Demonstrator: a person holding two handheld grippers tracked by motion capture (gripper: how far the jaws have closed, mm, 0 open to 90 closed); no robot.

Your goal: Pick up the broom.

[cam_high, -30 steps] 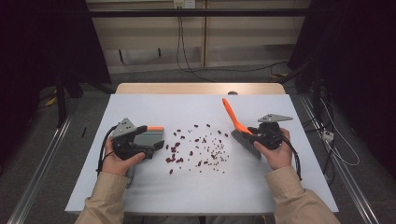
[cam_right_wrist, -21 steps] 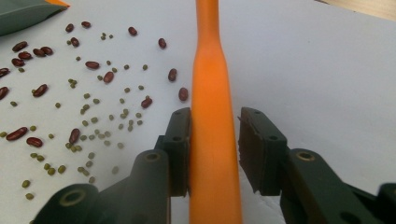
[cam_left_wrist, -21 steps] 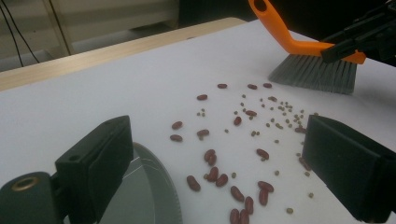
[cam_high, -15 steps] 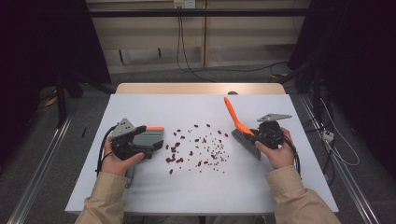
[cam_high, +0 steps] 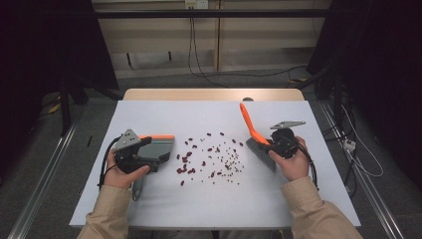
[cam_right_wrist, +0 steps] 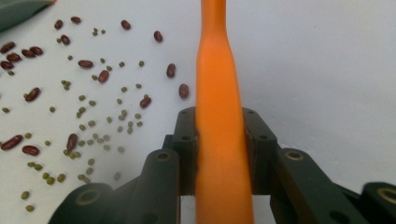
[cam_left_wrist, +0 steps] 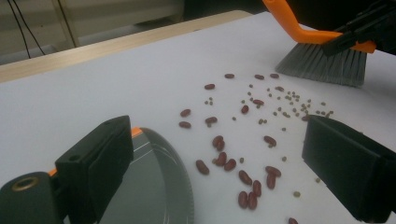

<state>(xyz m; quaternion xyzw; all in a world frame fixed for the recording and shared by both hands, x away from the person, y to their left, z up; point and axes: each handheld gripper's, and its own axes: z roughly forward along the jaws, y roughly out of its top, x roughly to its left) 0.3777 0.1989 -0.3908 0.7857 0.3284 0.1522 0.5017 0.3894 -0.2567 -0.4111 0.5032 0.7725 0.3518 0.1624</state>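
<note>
White surface (cam_high: 164,209), rectangular, carrying one scatter of loose items and two tools.

Hidden or unclear: dustpan (cam_high: 160,148) partly covered by the left gripper (cam_high: 148,155) in the high view; in the left gripper view its grey pan with a ridged curved lip runs off the bottom edge, and only a sliver of orange trim shows. Whether the left gripper's pads press on the dustpan handle cannot be told; in its own view the two black jaws stand well apart with beans between them in the distance. Brush (cam_high: 255,140) bristles are partly screened by the right gripper (cam_high: 268,147) in the high view; the right gripper view blurs the handle and cuts it at top and bottom.

Writing: no legible brand, label or text on any item.

Scatter: dark red beans (cam_high: 191,168) and smaller green beans (cam_high: 230,162), loose on the surface between dustpan and brush, touching neither.

Right gripper: jaws have just been closing and are now pinched on the orange brush handle, one pad on each side. Brush stands at the right of the scatter, bristles down towards the surface, handle angled up and away from the person.
</note>
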